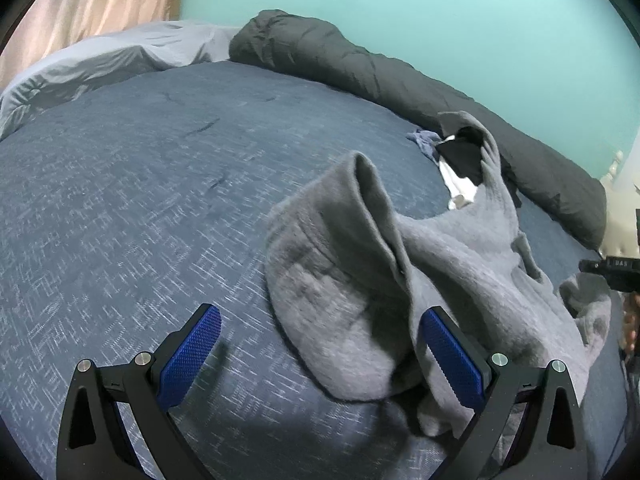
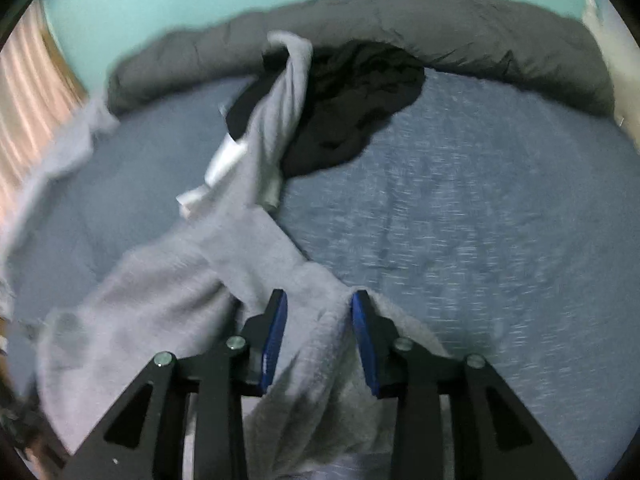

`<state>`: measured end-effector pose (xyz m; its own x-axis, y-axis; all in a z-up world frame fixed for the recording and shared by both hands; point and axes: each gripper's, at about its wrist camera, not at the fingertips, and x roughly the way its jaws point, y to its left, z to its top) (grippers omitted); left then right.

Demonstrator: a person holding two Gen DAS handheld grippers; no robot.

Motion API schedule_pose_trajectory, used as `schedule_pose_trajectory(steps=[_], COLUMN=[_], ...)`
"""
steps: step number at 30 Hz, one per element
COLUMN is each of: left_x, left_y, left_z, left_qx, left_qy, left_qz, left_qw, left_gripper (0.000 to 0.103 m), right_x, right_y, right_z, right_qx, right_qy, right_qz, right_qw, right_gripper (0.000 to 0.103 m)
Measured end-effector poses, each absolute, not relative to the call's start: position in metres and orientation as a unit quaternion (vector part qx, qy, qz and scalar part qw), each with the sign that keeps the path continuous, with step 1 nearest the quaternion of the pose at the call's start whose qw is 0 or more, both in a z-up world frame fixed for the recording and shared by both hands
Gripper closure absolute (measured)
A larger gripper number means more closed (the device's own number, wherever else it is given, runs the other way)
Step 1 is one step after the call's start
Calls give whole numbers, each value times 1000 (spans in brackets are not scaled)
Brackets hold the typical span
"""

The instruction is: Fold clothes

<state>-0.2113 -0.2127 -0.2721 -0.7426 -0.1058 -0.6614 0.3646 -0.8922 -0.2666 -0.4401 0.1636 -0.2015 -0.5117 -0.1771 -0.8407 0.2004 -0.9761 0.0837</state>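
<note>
Fingers of the left gripper point(image 1: 320, 354) stood wide apart and empty in its own view; its blue ribbed right pad point(image 1: 452, 354) touched or lay just beside a fold of the crumpled grey fleece garment point(image 1: 360, 272), with nothing pressed between the pads. Those of the right gripper point(image 2: 319, 340) were partly parted, and a band of the same grey fleece point(image 2: 316, 380) ran up between them. Its blue pads point(image 2: 275, 340) sat at either edge of that band, but blur hid whether they pinched it; they looked loosened rather than clamped.

That garment lay heaped on the blue woven bedspread point(image 1: 140, 200), from the left camera's centre out toward four o'clock, one long part trailing to one o'clock over a black garment point(image 1: 464, 156) and a scrap of white cloth point(image 1: 452, 184). A rolled dark grey quilt point(image 1: 340, 56) ran along the far edge under the turquoise wall point(image 1: 440, 8).

I judged the fleece light, thick, soft and wholly limp: it would sag, drape and bunch, not slip. Pile like this should give ribbed pads good purchase. Best holds looked to be a hem or cuff edge, a corner in each gripper, so the cloth could be lifted and spread flat before folding; grabbing mid-heap would likely only bunch it further.

No brand or label showed on the clothes. A black device point(image 1: 612, 268) at three o'clock in the left view bore small pale characters, too small to read with confidence.
</note>
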Motion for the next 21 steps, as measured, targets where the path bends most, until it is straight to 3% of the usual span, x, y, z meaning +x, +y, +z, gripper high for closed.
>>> schedule_pose_trajectory(steps=[3,8,10,11,15,21], left_x=[-214,-214,-214,-213,-213,-216], left_y=[-215,-216,-216,-215,-213,-216], left_z=[-272,-271,-270,-270,-270,-275], left_qx=[336,335,334,334,333,337], left_qy=[184,187,186,185,180,184], left_qz=[-914,-914,-915,-915,-916,-914], left_qw=[131,129,130,130,133,130], left_gripper=[0,0,0,0,0,0], right_x=[-430,-419,-423,-431,-464,-509], right_y=[174,196,194,189,160,128], right_z=[-192,-162,-161,-167,-197,-231], right_qx=[484,452,443,451,477,488], right_qy=[39,19,-2,-21,-73,-116], right_qz=[-870,-890,-892,-885,-858,-845], right_qw=[78,63,90,115,174,185], right_gripper=[69,69,60,50,50,49])
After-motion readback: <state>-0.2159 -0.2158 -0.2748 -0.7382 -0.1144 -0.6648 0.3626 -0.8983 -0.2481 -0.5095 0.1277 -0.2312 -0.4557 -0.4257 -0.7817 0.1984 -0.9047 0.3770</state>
